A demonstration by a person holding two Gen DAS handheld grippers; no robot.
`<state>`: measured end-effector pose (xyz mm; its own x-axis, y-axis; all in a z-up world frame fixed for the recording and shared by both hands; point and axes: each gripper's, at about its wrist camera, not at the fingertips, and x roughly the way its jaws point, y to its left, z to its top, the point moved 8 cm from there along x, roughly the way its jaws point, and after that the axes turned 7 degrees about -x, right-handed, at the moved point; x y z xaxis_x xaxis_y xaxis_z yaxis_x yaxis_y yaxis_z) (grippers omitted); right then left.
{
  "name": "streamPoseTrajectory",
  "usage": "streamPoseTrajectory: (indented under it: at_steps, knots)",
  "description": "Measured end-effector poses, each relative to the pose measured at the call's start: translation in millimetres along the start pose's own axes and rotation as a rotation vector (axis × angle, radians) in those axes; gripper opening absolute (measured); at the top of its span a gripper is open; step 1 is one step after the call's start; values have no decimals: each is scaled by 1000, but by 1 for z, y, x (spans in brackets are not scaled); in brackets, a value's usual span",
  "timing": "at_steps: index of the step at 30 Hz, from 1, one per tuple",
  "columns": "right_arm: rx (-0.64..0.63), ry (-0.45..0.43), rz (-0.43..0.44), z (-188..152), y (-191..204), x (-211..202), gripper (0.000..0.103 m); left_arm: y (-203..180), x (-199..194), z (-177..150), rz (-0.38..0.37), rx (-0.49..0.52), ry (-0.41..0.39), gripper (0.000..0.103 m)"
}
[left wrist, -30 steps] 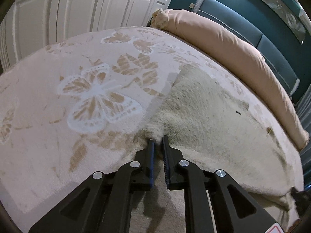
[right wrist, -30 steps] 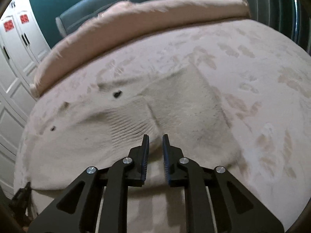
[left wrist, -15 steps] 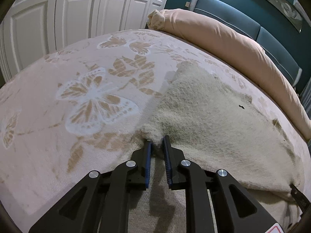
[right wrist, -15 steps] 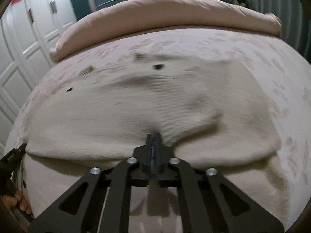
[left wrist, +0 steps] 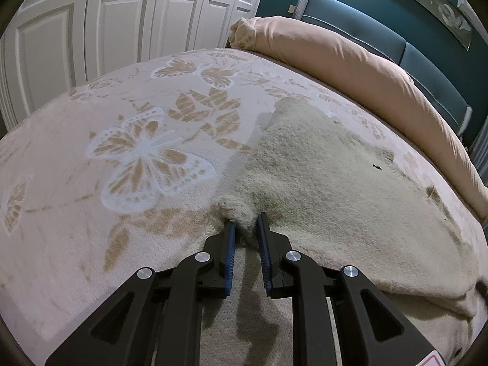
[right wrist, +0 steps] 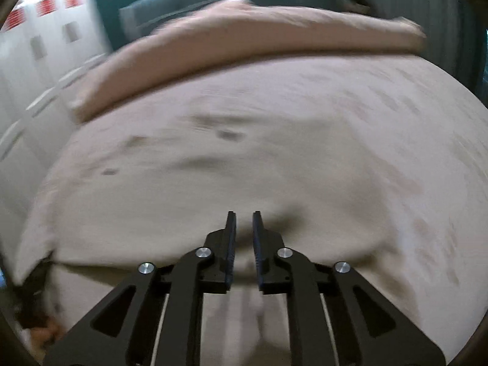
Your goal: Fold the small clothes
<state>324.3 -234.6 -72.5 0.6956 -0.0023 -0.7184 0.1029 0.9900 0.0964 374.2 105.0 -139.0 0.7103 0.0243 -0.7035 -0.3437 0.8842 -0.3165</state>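
Note:
A cream knitted garment (left wrist: 335, 189) lies spread on the bed and shows blurred in the right wrist view (right wrist: 198, 189). My left gripper (left wrist: 245, 224) is at the garment's near left corner; its jaws stand slightly apart with a bunched fold of knit between them. My right gripper (right wrist: 244, 222) is over the garment's near edge, jaws slightly apart, with no cloth between the tips. The left gripper shows dark at the lower left of the right wrist view (right wrist: 33, 299).
The bed cover (left wrist: 91, 183) is pink with butterfly and leaf patterns. A rolled peach duvet (left wrist: 350, 61) lies along the far side before a teal headboard (left wrist: 411, 52). White panelled wardrobe doors (left wrist: 106, 24) stand to the left.
My right gripper was shut on the garment half a second ago and has opened, and its view is now blurred by motion. My left gripper's jaws have widened slightly around the fold.

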Motion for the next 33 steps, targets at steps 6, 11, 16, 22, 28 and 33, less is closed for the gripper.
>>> streamPoseTrajectory:
  at_steps: [6,11,16,22,28,33]
  knots:
    - [-203,55,342,55,146,51,38,2,-1,1,-16,-9,-3,17]
    - [-350,128,387,72,234,116,38,3,-1,1,-30,-17,-11,17]
    - [-451,202,417,65,290,167,48,3,-1,0,-37,-16,-22,17]
    - [-569,134,392,69,315,170,3,2,0,-1,-37,-14,-30,17]
    - [-591,195,284,57,310,208,3,-3,0,-2,-26,13,-31,20]
    - [-469,83,294,87,285,144,10,-4,1,-2,-15,20,-31,21]
